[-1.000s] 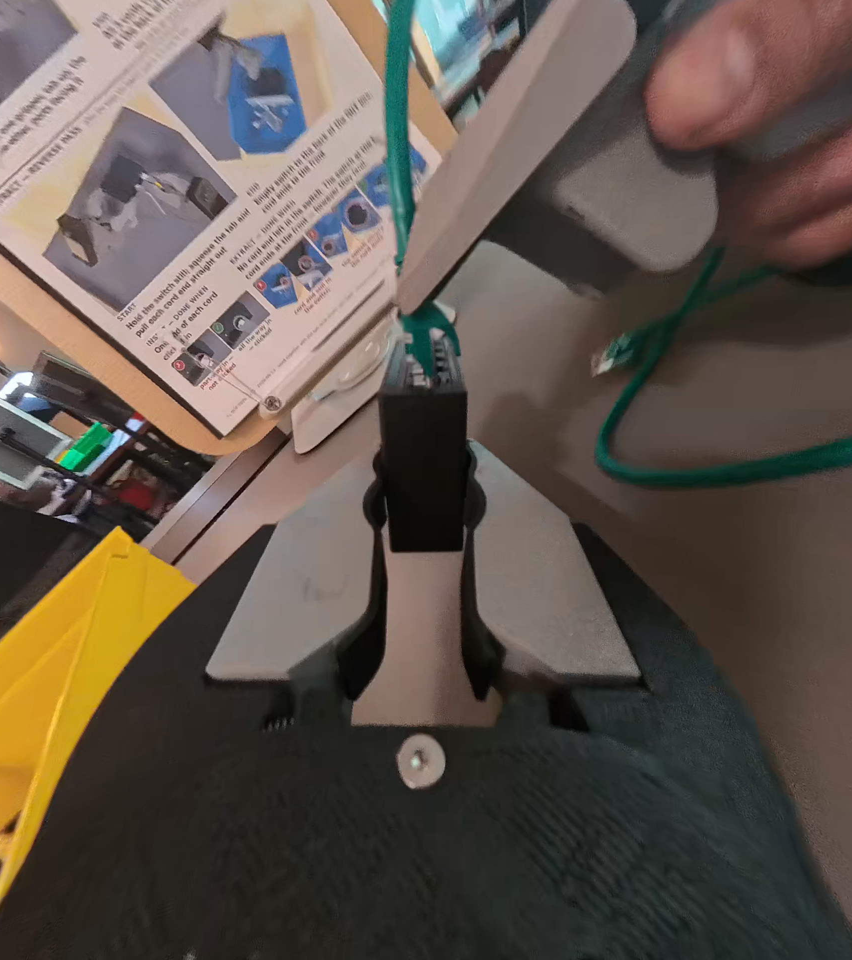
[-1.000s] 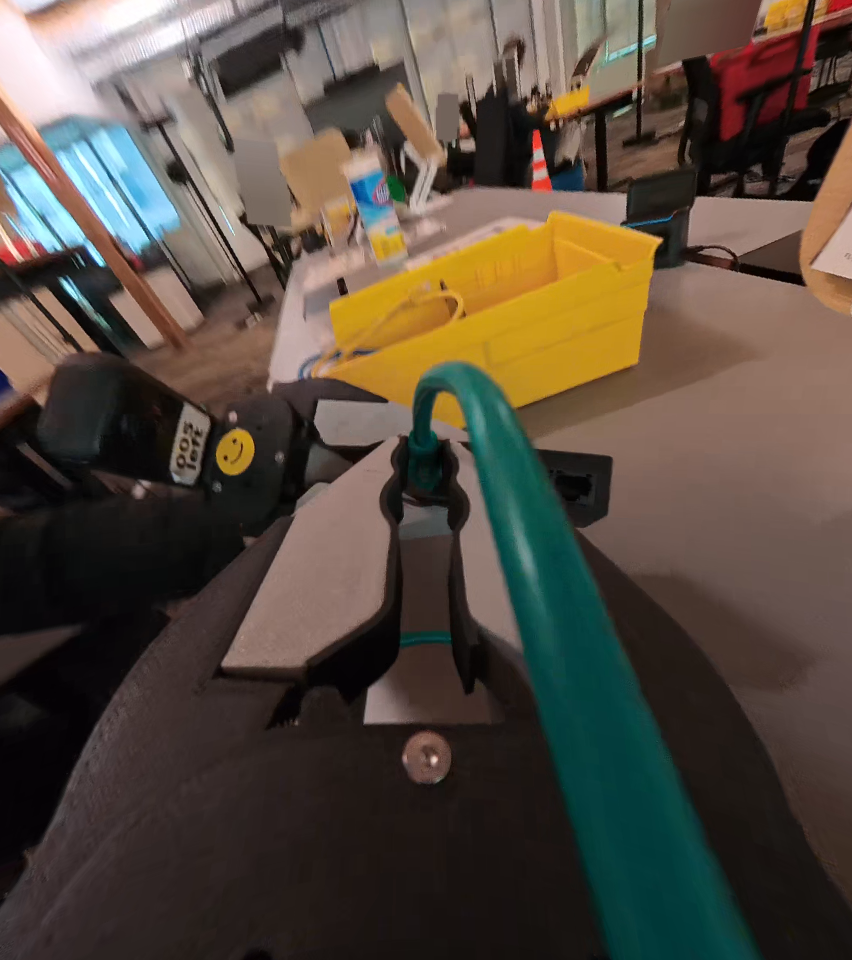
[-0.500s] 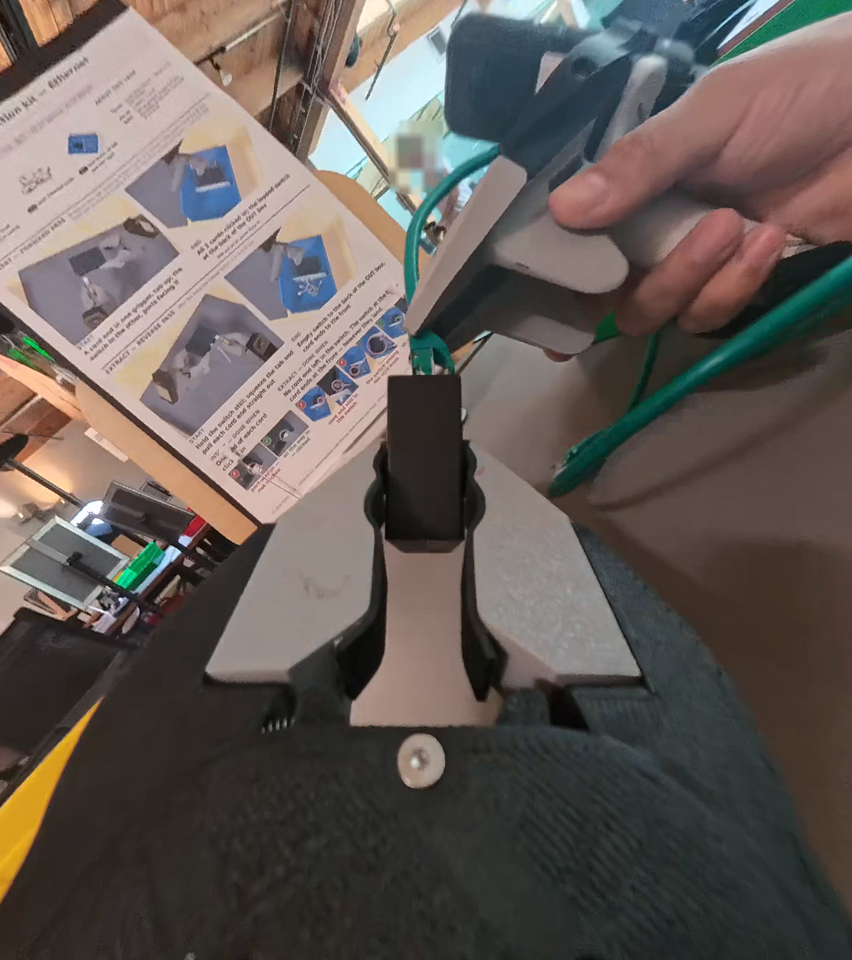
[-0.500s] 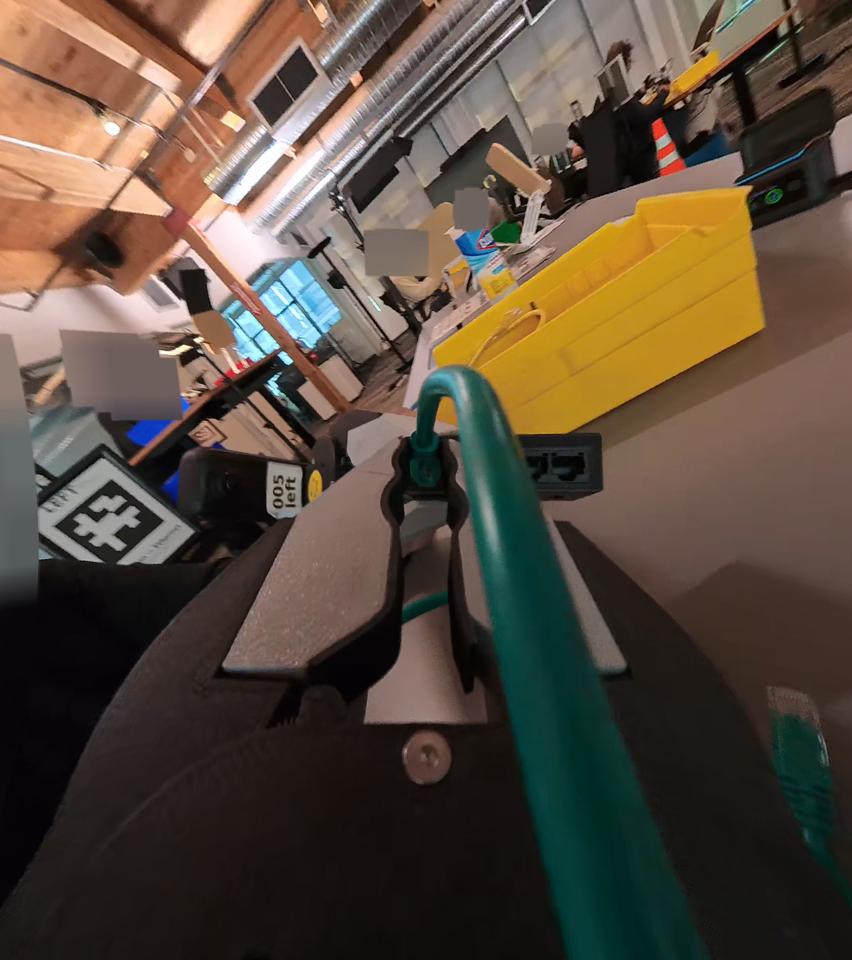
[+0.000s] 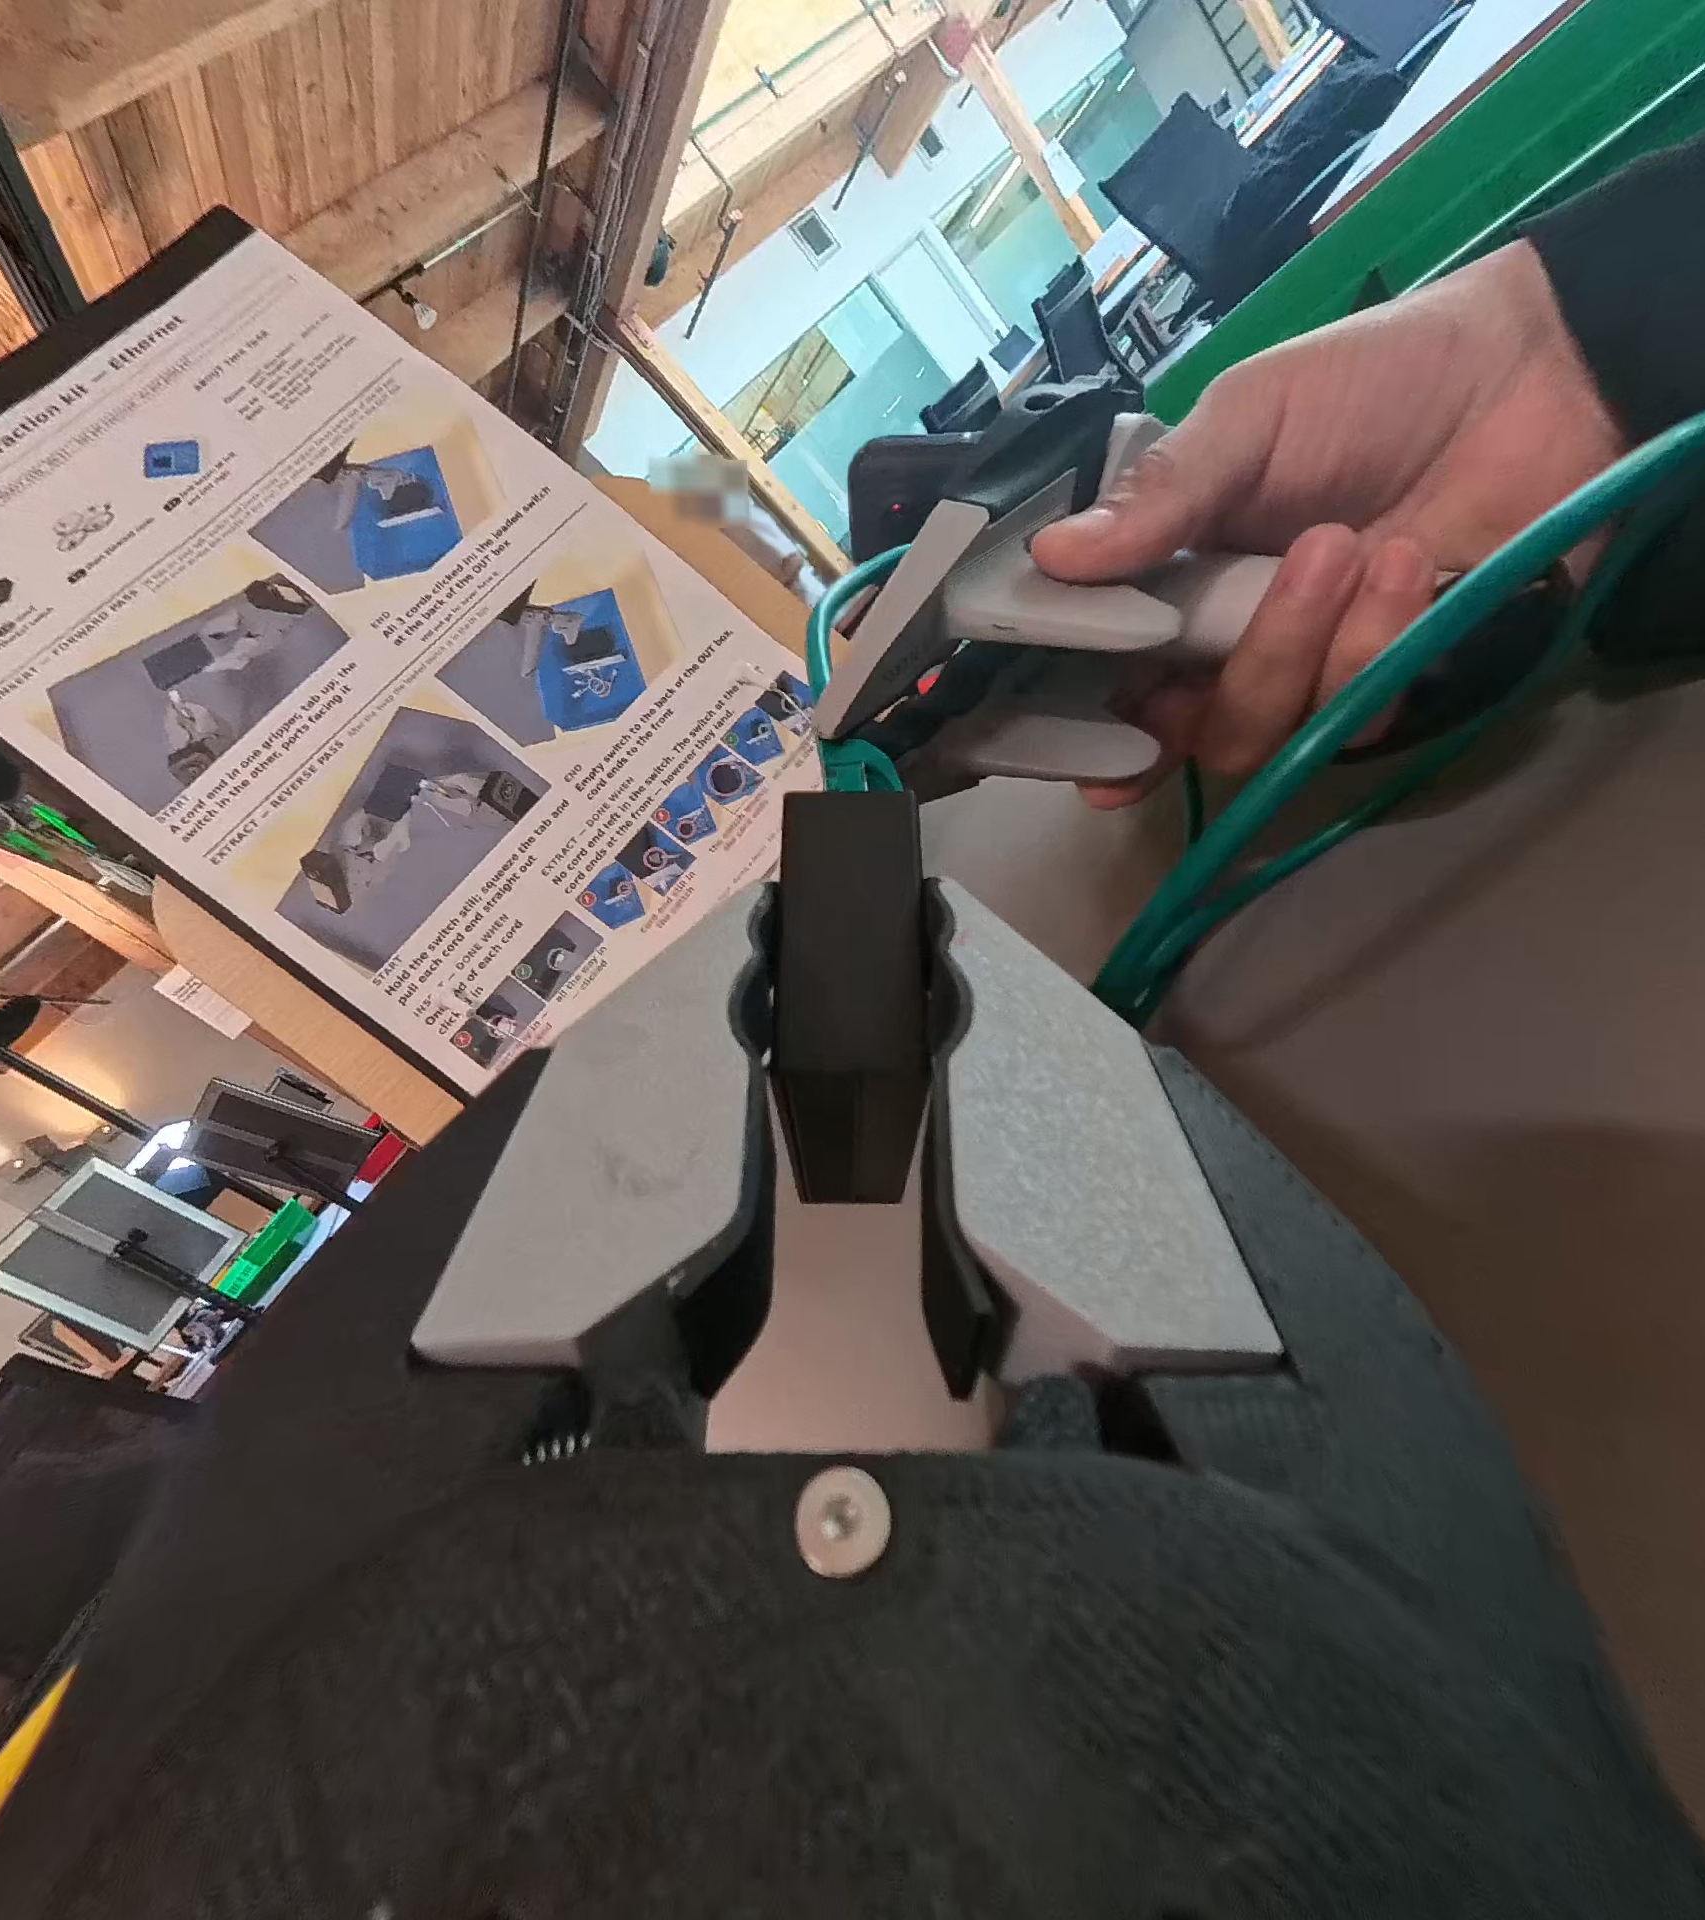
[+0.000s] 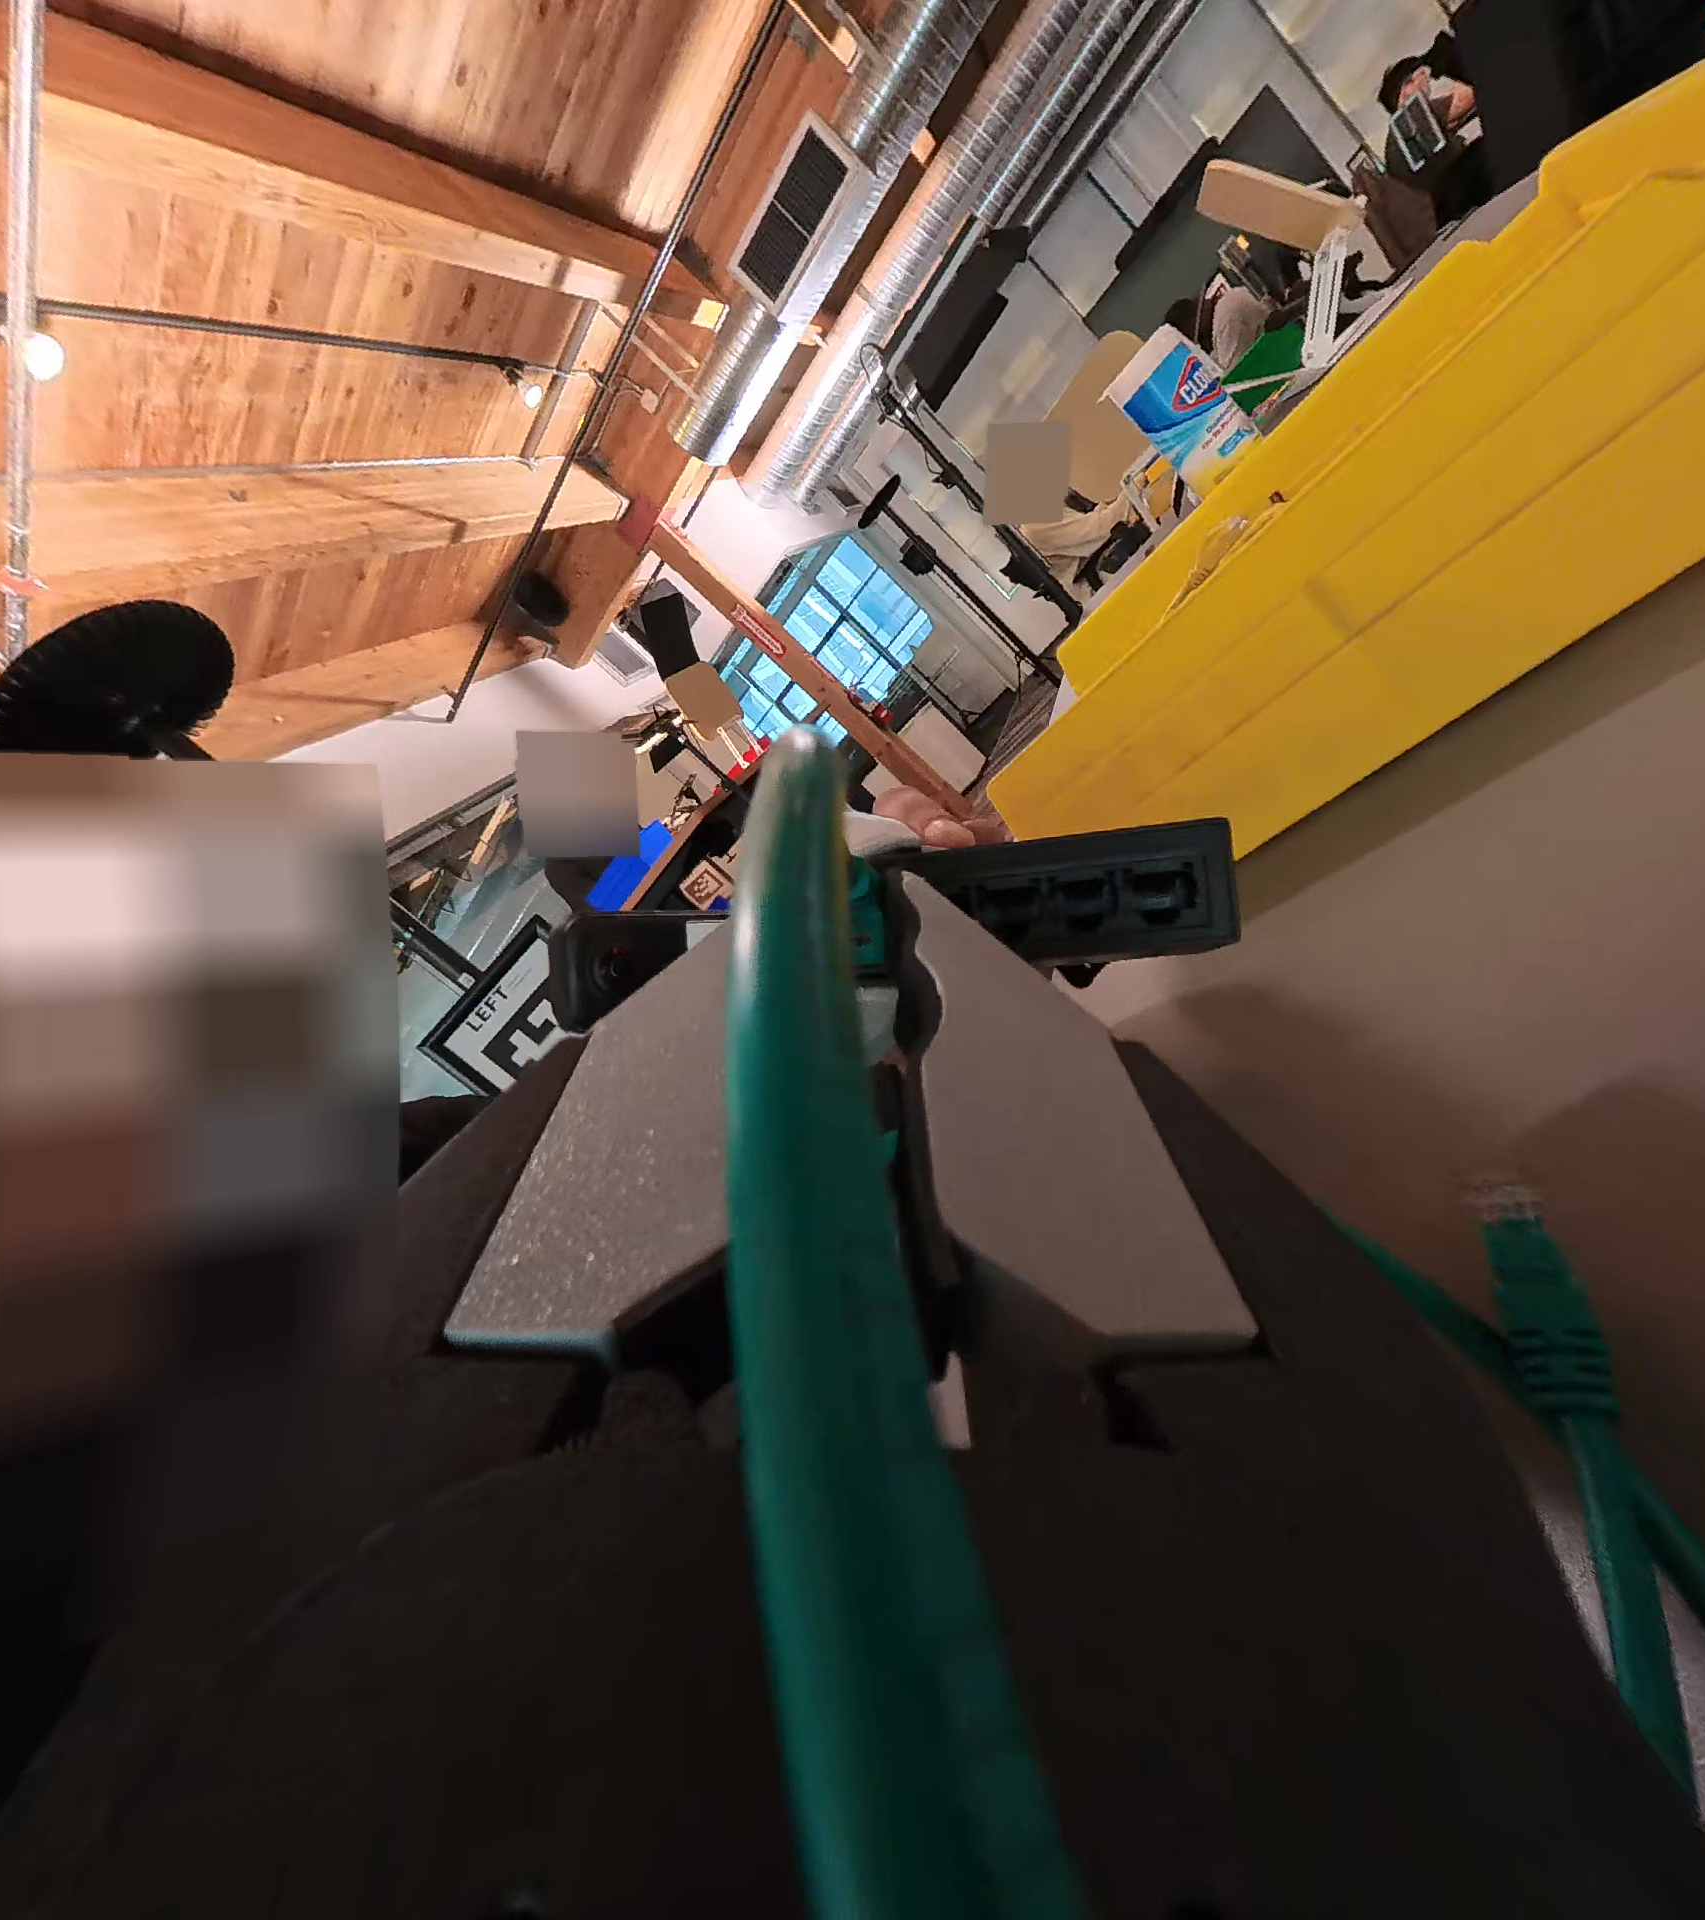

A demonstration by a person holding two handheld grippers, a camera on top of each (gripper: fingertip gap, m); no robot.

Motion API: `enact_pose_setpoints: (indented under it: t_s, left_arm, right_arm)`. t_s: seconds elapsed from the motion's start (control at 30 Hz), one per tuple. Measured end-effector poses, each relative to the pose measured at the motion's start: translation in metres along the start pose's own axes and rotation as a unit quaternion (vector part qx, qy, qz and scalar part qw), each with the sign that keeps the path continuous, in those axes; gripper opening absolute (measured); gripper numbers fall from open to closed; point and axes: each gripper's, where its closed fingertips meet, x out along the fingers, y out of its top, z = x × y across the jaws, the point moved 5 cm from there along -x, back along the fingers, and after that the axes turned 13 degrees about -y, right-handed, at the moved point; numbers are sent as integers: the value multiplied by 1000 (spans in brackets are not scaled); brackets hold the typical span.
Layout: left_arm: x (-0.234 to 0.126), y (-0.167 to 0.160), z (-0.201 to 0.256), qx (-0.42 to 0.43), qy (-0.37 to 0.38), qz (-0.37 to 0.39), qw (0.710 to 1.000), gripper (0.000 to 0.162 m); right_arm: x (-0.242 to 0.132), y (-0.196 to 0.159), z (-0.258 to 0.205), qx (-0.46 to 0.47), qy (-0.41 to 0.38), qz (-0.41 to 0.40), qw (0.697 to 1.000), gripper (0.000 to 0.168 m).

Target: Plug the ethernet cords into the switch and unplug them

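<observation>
The left claw (image 5: 848,961) is clamped on the black switch (image 5: 848,935), which stands on edge between its fingers and sticks out past the tips, lifted off the tan surface (image 5: 1450,1039). The right claw (image 6: 879,951) is closed narrowly on the green plug (image 6: 863,904) of a cord (image 6: 806,1247) that arches up from the tips and runs back over the claw body. The plug sits at the switch's port face (image 6: 1087,899), just left of three open ports; whether it is seated in a port is hard to tell, since the cord hides the joint. In the left view the right claw (image 5: 832,727), held by a hand (image 5: 1347,499), meets the switch's far end. Another green plug (image 6: 1534,1278) lies loose on the surface, right of the right claw. A yellow bin (image 6: 1450,520) sits behind the switch.
</observation>
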Motion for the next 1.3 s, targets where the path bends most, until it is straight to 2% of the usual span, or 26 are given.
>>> enact_pose_setpoints:
  t_s: [0.43,0.57,0.7,0.8,0.93,1.0,1.07,1.3]
  left_arm:
    - [2,-4,2,13,4,-34,999,25]
    - [4,-8,1,13,14,-54,998,25]
    - [5,-7,-6,-4,46,-42,998,25]
    - [7,-11,-14,-22,53,-24,998,25]
    - [5,-7,-8,16,56,-32,998,25]
    - [8,-8,-5,30,54,-41,997,25]
    - [8,-6,-5,37,62,-38,997,25]
    - [8,-6,-5,41,65,-41,996,25]
  right_arm:
    - [0,-2,-4,-70,-79,-19,994,12]
    - [2,-1,-4,-99,-121,-15,988,6]
    - [4,5,-6,-104,-110,23,988,7]
    - [7,12,-3,-67,-95,54,992,10]
    - [4,10,-6,-87,-96,45,991,9]
    - [1,12,-6,-83,-92,53,991,16]
    - [-1,14,-8,-82,-80,62,991,7]
    - [-3,14,-8,-104,-101,53,988,7]
